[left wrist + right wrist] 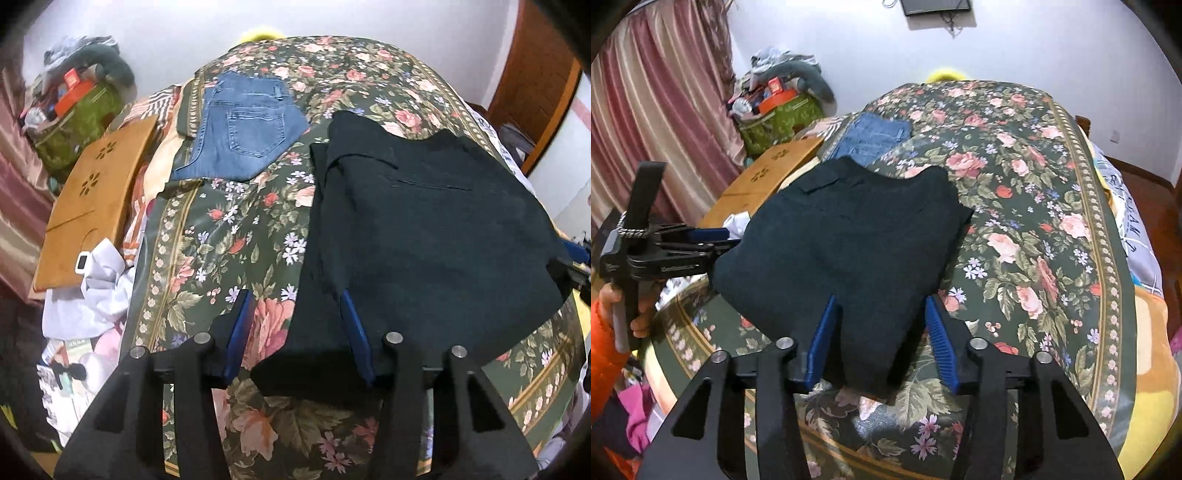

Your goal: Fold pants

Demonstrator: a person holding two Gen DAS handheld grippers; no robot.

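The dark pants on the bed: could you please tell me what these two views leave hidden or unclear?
- Dark pants, both views: how many layers are folded under is hidden by the top layer.
- Left hand-held gripper, left wrist view: whether its pads press the cloth is unclear.
- Right hand-held gripper, right wrist view: the same.
- Jeans, right wrist view: near part hidden behind the pants.

- The dark pants [846,243] lay folded into a thick, roughly square bundle on my floral bedspread [1034,192], toward its near left part.
- The fabric looked black to very dark green, matte and slightly textured.
- A welt pocket line [432,184] faced up on the top layer, and a small flap [818,186] sat near the far edge.
- The near edge hung a little lower than the rest, and the layers beneath showed along the left side [321,229].
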